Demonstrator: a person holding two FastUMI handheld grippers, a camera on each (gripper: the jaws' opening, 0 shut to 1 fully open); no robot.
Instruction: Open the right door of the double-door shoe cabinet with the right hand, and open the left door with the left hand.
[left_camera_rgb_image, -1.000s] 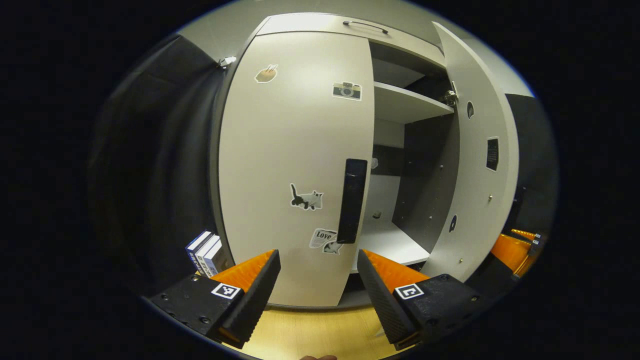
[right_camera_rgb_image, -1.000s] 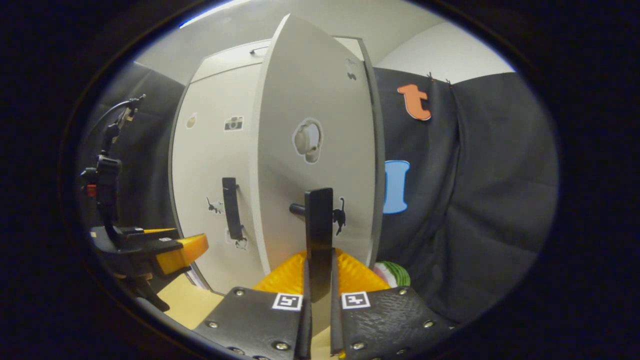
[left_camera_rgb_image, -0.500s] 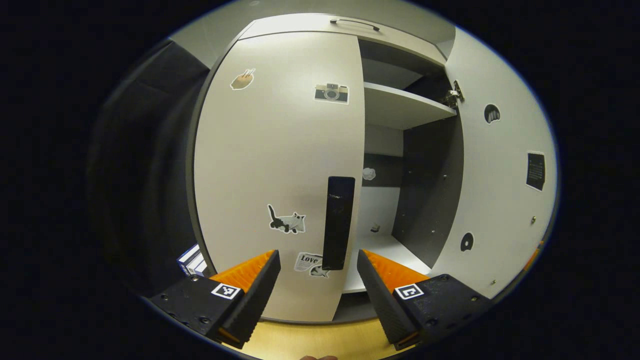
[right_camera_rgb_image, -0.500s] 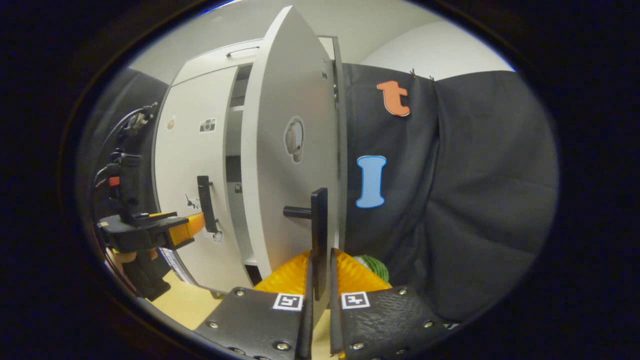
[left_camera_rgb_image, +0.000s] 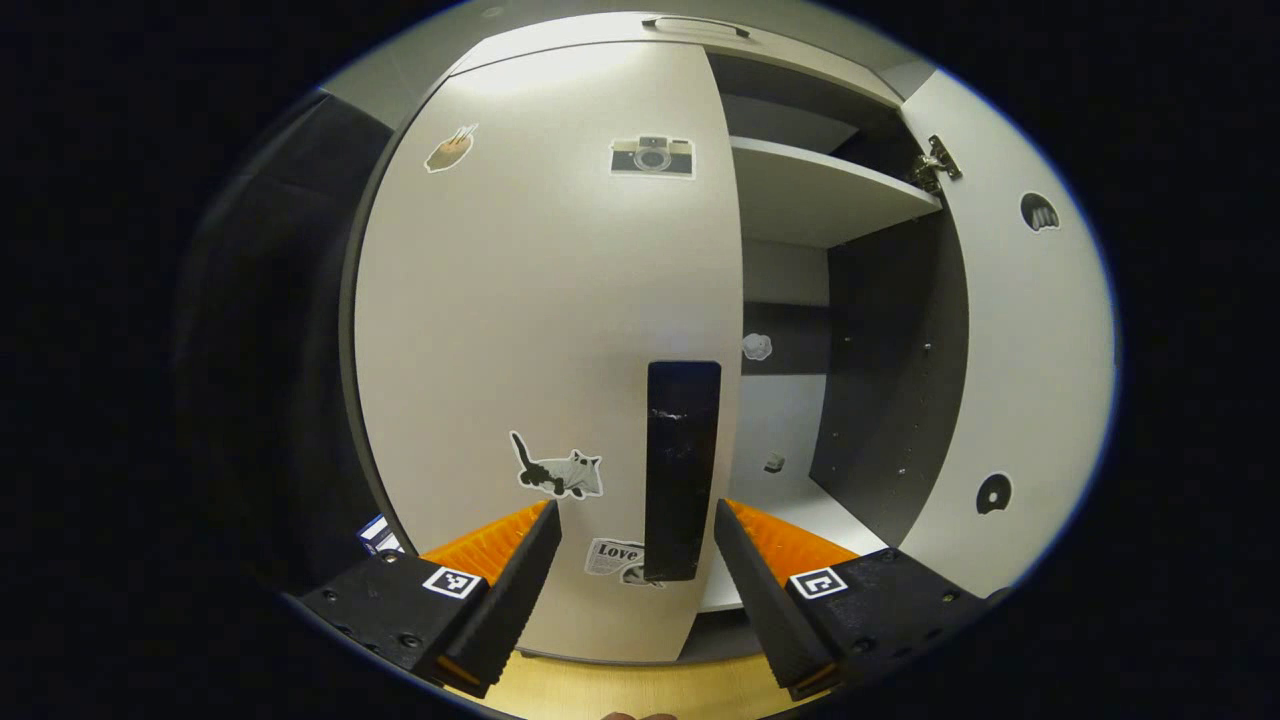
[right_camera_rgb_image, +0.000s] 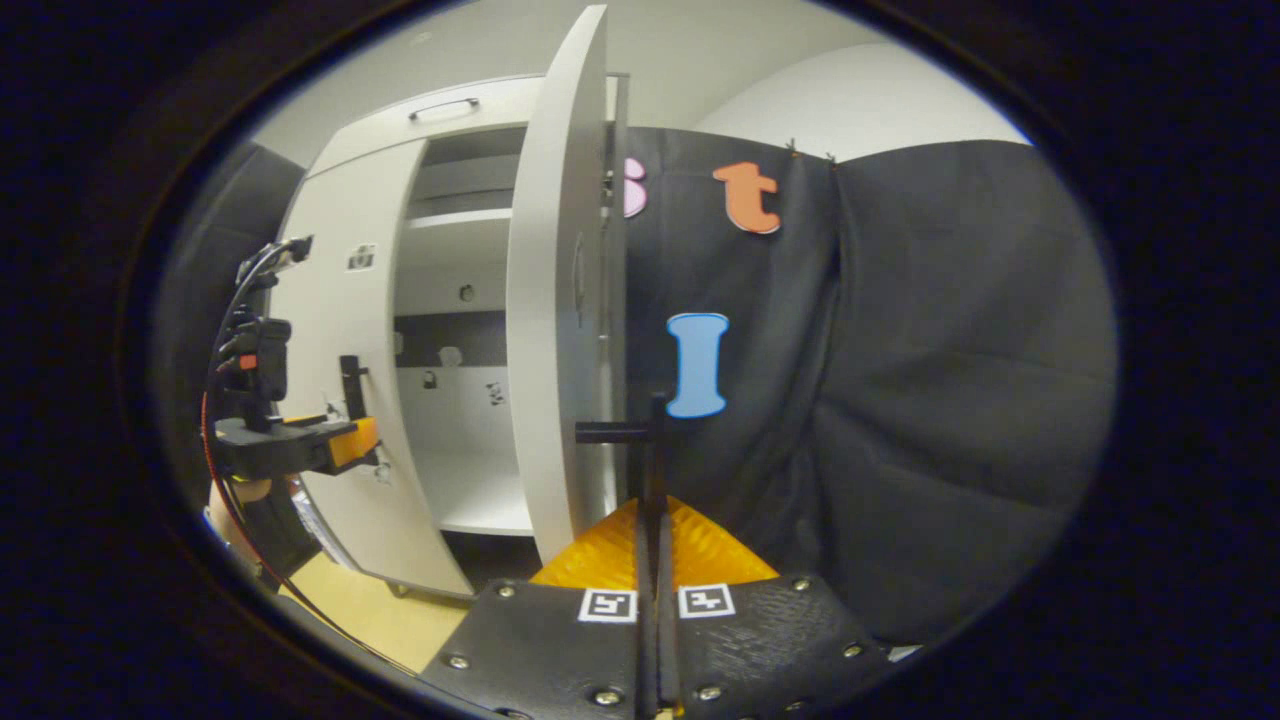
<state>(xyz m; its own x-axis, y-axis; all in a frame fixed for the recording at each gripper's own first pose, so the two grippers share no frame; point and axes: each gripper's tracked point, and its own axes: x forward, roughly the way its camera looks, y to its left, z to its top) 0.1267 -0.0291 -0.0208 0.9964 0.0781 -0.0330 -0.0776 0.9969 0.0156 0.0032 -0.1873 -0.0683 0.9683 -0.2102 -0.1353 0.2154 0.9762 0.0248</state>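
The pale shoe cabinet's left door (left_camera_rgb_image: 540, 300) is closed and carries several stickers. Its black vertical handle (left_camera_rgb_image: 682, 470) hangs just ahead of my left gripper (left_camera_rgb_image: 635, 560), whose fingers (left_camera_rgb_image: 520, 560) stand open on either side of the handle's lower end without touching it. The right door (left_camera_rgb_image: 1020, 380) is swung wide, baring the shelf (left_camera_rgb_image: 820, 200) and the inside. In the right gripper view that door (right_camera_rgb_image: 560, 320) shows almost edge-on, and my right gripper (right_camera_rgb_image: 655, 530) is shut on its black handle (right_camera_rgb_image: 655, 450). The left gripper (right_camera_rgb_image: 290, 445) sits by the left door's handle (right_camera_rgb_image: 350, 385).
Several books (left_camera_rgb_image: 378, 535) stand on the floor left of the cabinet. Pale wooden floor (left_camera_rgb_image: 620, 690) lies below the doors. Black cloth wall (right_camera_rgb_image: 900, 400) hangs close behind the open right door. A hand (right_camera_rgb_image: 230, 500) and a cable trail from the left gripper.
The right door has swung much wider with my right gripper on its handle. My left gripper has moved in closer, so the left door's handle now reaches between its fingers.
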